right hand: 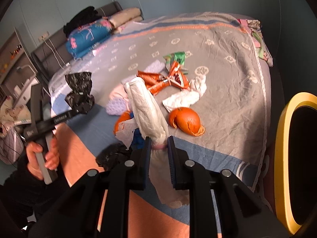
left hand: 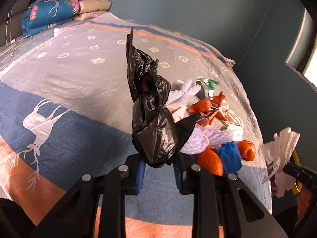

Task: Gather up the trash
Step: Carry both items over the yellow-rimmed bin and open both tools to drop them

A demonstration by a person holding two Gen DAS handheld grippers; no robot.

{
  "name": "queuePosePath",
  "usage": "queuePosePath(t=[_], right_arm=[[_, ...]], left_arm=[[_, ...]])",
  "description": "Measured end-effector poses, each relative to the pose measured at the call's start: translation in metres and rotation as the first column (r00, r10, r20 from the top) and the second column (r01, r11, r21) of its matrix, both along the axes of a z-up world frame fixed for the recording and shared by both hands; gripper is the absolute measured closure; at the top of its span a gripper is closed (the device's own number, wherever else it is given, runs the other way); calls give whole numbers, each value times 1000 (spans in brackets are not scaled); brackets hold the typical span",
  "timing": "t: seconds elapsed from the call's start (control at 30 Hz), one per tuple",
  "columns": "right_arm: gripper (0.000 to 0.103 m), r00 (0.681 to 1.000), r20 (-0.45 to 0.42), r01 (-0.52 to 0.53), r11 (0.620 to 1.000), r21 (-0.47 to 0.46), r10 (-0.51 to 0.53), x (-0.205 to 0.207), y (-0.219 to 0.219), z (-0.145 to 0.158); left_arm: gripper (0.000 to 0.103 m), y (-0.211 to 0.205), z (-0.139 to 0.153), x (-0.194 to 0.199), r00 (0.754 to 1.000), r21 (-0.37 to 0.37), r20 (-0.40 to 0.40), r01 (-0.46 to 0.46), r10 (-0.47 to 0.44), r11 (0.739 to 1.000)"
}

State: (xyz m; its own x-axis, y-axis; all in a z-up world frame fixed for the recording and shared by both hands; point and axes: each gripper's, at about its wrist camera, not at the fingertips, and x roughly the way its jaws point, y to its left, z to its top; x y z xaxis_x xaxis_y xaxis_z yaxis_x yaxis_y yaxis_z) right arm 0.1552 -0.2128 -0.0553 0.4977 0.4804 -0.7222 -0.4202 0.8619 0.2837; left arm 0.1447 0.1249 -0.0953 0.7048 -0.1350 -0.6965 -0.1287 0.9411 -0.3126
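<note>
bed [left hand: 79, 75], black bag [left hand: 154, 130] between pads

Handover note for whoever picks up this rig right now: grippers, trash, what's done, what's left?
Left gripper: shut on a crumpled black plastic bag, lifted off the bed.
Right gripper: shut on a white paper wad.
Yellow-rimmed bin stands at the bed's right edge.
Done: two pieces picked up.
Left: bin both, then gather the orange peels, orange wrappers, green packet and tissues.
</note>
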Motion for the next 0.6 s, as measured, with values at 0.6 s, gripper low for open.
queuePosePath(t=[0.6], right_arm=[[86, 977, 178, 92, 987, 130, -115, -26, -60, 61]], left_arm=[[79, -76, 46, -14, 978, 23, 77, 192, -193, 981]])
